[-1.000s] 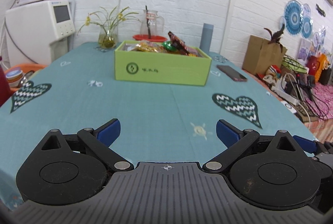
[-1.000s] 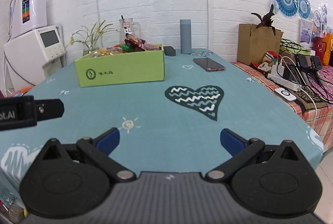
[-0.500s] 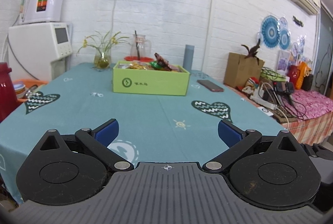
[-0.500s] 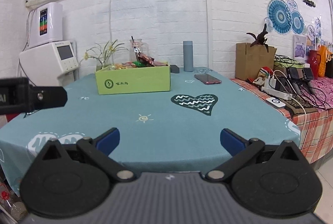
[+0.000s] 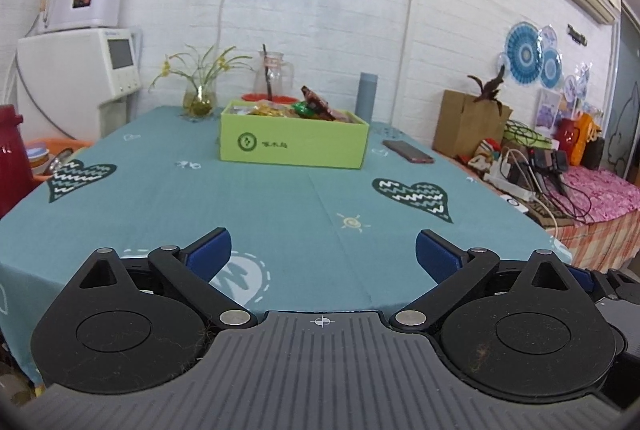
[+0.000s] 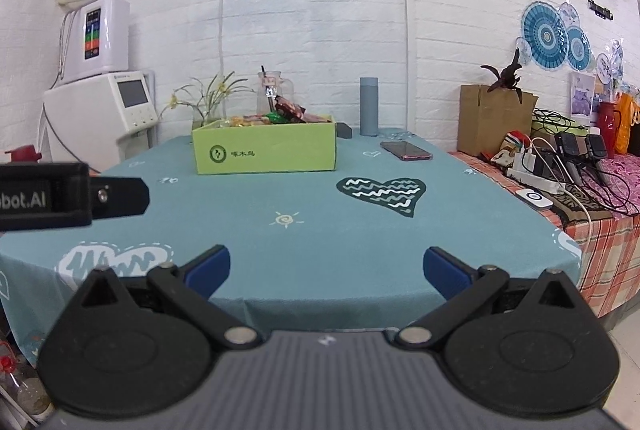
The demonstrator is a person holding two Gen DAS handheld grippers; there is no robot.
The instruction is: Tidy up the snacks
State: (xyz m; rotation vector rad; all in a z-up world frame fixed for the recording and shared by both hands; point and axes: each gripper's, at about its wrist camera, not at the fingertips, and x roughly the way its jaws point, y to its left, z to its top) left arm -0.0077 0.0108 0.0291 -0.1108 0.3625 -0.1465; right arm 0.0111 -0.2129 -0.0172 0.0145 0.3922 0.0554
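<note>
A lime green box stands toward the far side of the teal tablecloth, filled with snack packets that poke above its rim. My left gripper is open near the table's front edge, nothing between its blue fingertips. My right gripper is open too, hanging just off the front edge, far from the box. The black body of the left gripper shows at the left of the right wrist view.
Behind the box stand a vase of flowers, a glass jug and a grey bottle. A phone lies right of the box. A side table with cables and chargers sits at the right, white appliances at the left.
Both grippers have drawn back from the box toward the front edge of the table and risen; the box looks farther away. Both stay open and empty.
</note>
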